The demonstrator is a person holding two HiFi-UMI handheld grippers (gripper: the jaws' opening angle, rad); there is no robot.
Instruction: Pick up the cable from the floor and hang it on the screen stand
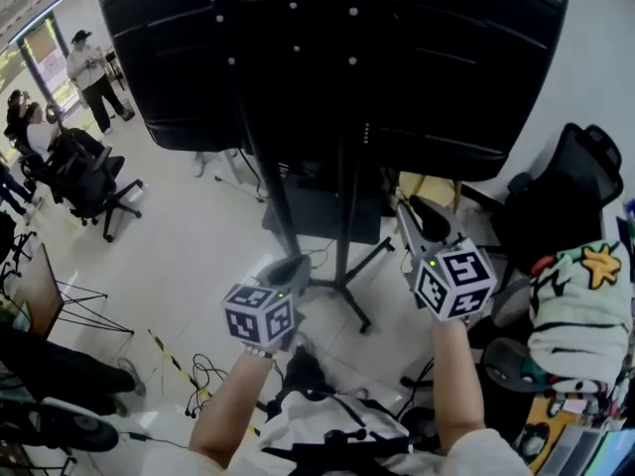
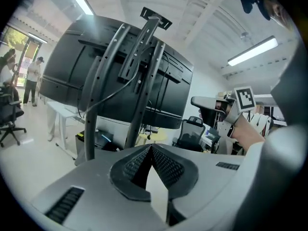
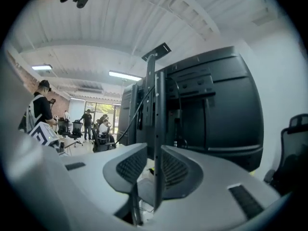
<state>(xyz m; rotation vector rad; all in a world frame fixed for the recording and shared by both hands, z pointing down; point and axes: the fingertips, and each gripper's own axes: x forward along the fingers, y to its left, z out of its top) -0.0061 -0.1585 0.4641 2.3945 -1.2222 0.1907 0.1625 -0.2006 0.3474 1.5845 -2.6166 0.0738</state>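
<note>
Hanging across the uprights of the screen stand (image 2: pixel 143 95), a thin dark cable (image 2: pixel 111 93) sags in a shallow loop behind the big black screen (image 1: pixel 397 58). It rests on the metal frame and not in either claw, so I judge the hanging step done, or very nearly.

The left gripper (image 2: pixel 150 150) is fully closed, its ribbed pads meeting at the tips with nothing between them. It sits low, near the foot of the stand, pointing up at the frame, which suits a hand that has no more to carry.

The right gripper (image 3: pixel 153 150) stands partly open. The dark bar in its gap looks like the stand's upright seen through the opening, not a thing being gripped. A thinner dark strand low by one pad may be part of the gripper; the view is too poor to tell. The pads press on nothing that I can make out.

On the floor (image 1: pixel 198 246), near the stand's left foot, a small tangle of loose wires (image 1: pixel 195 371) lies beside striped tape. It is well apart from both grippers and seems to be other wiring.

If the loop is only draped over the uprights, it could slide off.
</note>
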